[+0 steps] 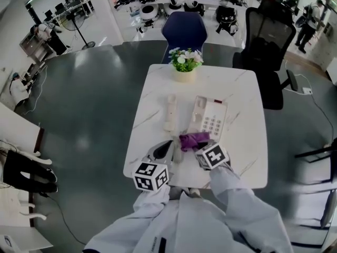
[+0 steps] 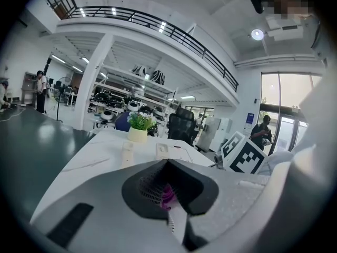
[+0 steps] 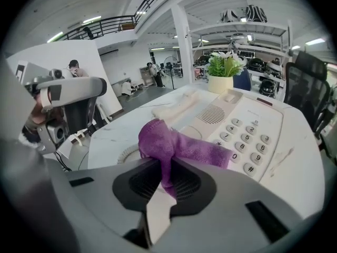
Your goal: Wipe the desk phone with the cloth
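Head view: white marble table [image 1: 247,141], desk phone [image 1: 210,119] at centre, handset [image 1: 170,112] lying off cradle, just left of base. My right claw [image 3: 167,175] clamped on purple cloth [image 3: 176,144], which drapes over phone's near edge beside keypad. Coiled cord [image 3: 126,153] just left of cloth. My left claw [image 2: 167,194] close alongside, jaws together, scrap of same purple between pads. Potted flowers [image 1: 185,65] at far table edge beyond phone. Blue chair [image 1: 184,30], black office chair [image 1: 266,41] behind table.
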The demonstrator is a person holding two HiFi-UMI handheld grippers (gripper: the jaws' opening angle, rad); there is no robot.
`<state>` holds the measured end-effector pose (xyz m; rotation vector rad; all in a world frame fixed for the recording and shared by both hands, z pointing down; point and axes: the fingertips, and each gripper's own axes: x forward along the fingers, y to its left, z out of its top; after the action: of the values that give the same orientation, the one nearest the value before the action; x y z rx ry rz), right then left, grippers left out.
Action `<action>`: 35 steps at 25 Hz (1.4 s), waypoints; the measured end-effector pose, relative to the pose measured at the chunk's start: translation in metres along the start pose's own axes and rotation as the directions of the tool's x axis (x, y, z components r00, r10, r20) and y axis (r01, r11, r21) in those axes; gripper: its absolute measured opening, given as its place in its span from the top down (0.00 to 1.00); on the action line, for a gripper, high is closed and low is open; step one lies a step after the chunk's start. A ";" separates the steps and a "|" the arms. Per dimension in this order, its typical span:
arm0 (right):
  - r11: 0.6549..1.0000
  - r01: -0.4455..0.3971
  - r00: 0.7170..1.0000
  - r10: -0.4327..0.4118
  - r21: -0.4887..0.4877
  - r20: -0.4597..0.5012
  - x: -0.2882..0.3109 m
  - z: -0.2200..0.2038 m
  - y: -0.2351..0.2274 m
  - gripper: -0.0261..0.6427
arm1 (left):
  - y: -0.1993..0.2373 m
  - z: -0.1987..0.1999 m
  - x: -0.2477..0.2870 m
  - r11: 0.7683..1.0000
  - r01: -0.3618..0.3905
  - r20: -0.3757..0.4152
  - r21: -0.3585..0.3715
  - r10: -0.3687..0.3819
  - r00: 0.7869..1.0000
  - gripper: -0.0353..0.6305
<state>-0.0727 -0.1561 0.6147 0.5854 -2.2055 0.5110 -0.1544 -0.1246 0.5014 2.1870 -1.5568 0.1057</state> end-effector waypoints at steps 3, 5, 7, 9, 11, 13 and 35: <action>1.000 -0.015 1.000 0.015 0.015 0.010 -0.003 -0.001 0.003 0.91 | 0.000 0.002 -0.003 1.000 -0.004 0.006 0.004 0.004 1.000 0.95; 0.999 -0.026 1.000 0.026 0.030 0.012 -0.007 -0.003 0.004 0.91 | -0.002 0.004 -0.004 1.000 -0.004 0.011 0.008 0.004 1.000 0.95; 0.997 -0.050 0.999 0.049 0.051 0.024 -0.011 -0.005 0.006 0.91 | -0.005 0.005 -0.004 1.000 -0.004 0.016 0.013 0.004 1.000 0.95; 0.995 -0.069 0.997 0.066 0.077 0.039 -0.017 -0.007 0.007 0.91 | -0.008 0.007 -0.006 1.000 -0.003 0.022 0.019 0.003 1.000 0.95; 0.992 -0.081 0.996 0.076 0.101 0.057 -0.024 -0.008 0.007 0.91 | -0.011 0.009 -0.010 1.000 -0.003 0.028 0.026 0.003 1.000 0.95; 0.989 -0.088 0.994 0.079 0.119 0.077 -0.032 -0.009 0.007 0.91 | -0.013 0.011 -0.014 0.999 -0.006 0.036 0.031 0.005 0.999 0.95; 0.973 -0.183 0.746 0.043 0.143 0.664 -0.187 0.018 -0.007 0.91 | -0.054 0.050 -0.065 0.992 -0.059 0.198 0.109 0.036 0.979 0.95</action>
<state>0.0303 -0.1265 0.4608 0.8392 -2.9029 0.6694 -0.1379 -0.0735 0.4190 2.3080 -1.7500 -0.0069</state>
